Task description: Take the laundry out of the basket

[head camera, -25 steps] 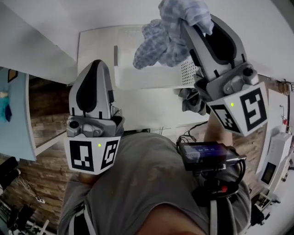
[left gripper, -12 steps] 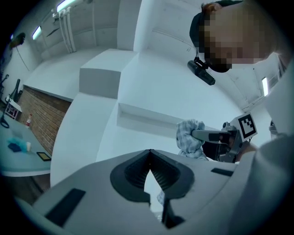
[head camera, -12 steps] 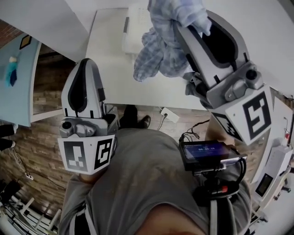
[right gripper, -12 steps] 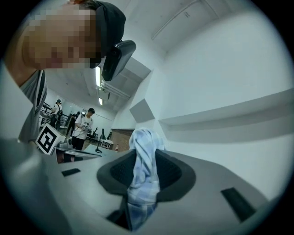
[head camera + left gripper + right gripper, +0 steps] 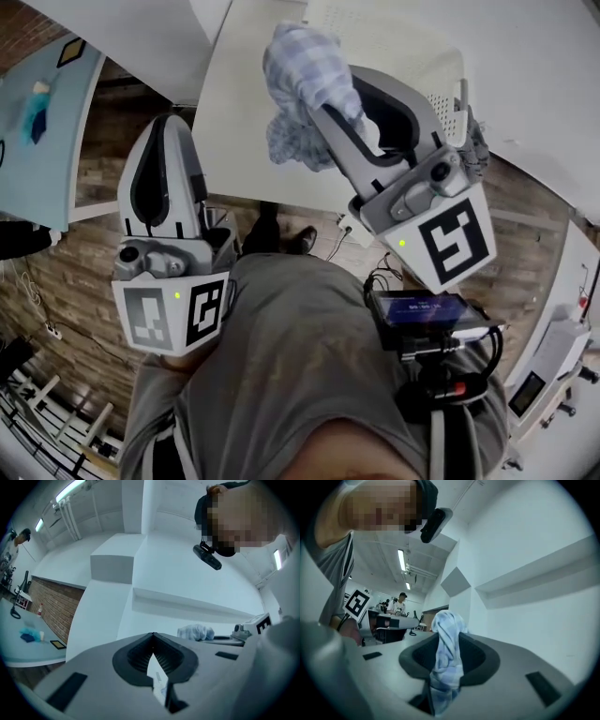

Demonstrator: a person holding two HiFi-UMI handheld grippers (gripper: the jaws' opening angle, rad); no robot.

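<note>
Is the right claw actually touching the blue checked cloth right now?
Touching. The right gripper view shows the right claw shut on the checked cloth, which is pinched between its jaws and bulges out past them.

No word, brand or number legible anywhere.

- Left gripper (image 5: 171, 122): marker cube (image 5: 173, 317) carries black-and-white square code patterns on two visible faces; no letters.
- Right gripper (image 5: 314, 80): marker cube (image 5: 442, 239) shows same kind of pattern on one face.
- Pale slip (image 5: 157, 679) in gap behind left gripper's closed tips: faint marks, too small to read.
- Black device (image 5: 427, 314) at person's waist: lit screen, row of characters, blurred.
- White box (image 5: 532, 389), lower right: small display, unreadable.
</note>
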